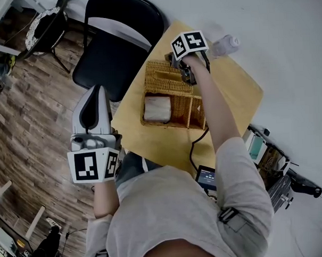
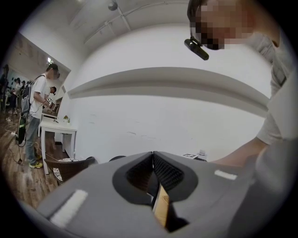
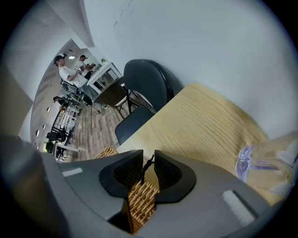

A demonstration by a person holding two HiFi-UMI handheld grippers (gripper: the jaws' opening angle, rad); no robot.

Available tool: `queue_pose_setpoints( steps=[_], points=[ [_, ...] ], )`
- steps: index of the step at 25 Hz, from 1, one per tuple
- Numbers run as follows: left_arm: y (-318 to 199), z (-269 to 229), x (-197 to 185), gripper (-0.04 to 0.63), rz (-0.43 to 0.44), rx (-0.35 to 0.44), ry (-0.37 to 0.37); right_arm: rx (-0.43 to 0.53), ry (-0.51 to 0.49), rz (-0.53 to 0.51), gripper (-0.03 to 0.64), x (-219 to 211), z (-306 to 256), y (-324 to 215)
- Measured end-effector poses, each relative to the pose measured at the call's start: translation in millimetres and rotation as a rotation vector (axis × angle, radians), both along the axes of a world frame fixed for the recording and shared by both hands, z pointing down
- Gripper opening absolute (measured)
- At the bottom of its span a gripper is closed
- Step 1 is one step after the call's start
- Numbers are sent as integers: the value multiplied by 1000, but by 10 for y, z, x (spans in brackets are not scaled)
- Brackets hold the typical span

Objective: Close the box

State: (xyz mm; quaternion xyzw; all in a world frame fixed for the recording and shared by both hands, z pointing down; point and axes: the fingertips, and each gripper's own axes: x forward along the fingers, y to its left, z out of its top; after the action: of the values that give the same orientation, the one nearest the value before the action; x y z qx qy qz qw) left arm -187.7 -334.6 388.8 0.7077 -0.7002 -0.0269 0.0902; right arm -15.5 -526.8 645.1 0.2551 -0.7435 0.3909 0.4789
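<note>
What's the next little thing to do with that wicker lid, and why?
Probably swing the right gripper over and down toward the wicker box. Its jaws are shut on the lid, and the box stands open, with a white item showing inside. The left gripper is shut on nothing, away from the box.
</note>
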Motion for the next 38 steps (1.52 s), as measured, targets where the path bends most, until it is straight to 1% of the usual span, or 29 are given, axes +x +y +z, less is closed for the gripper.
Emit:
queue_pose_setpoints(
  steps=[6, 8, 11, 17, 29, 38],
  points=[
    [36, 23, -60, 60, -17, -7, -5, -60, 50, -40, 66, -11, 112, 101],
    [41, 22, -76, 60, -18, -6, -6, -72, 60, -53, 20, -15, 119, 134],
    [61, -10, -54, 60, -16, -3, -8, -67, 71, -74, 17, 5, 78, 163],
    [84, -75, -21, 60, -8, 12, -16, -16, 16, -32, 15, -26, -74, 118],
    [174, -283, -3, 60, 7, 62, -31, 132, -109, 34, 15, -57, -548, 94],
    [302, -445, 34, 60, 23, 99, -39, 210, -155, 49, 15, -43, -915, 165]
  ],
)
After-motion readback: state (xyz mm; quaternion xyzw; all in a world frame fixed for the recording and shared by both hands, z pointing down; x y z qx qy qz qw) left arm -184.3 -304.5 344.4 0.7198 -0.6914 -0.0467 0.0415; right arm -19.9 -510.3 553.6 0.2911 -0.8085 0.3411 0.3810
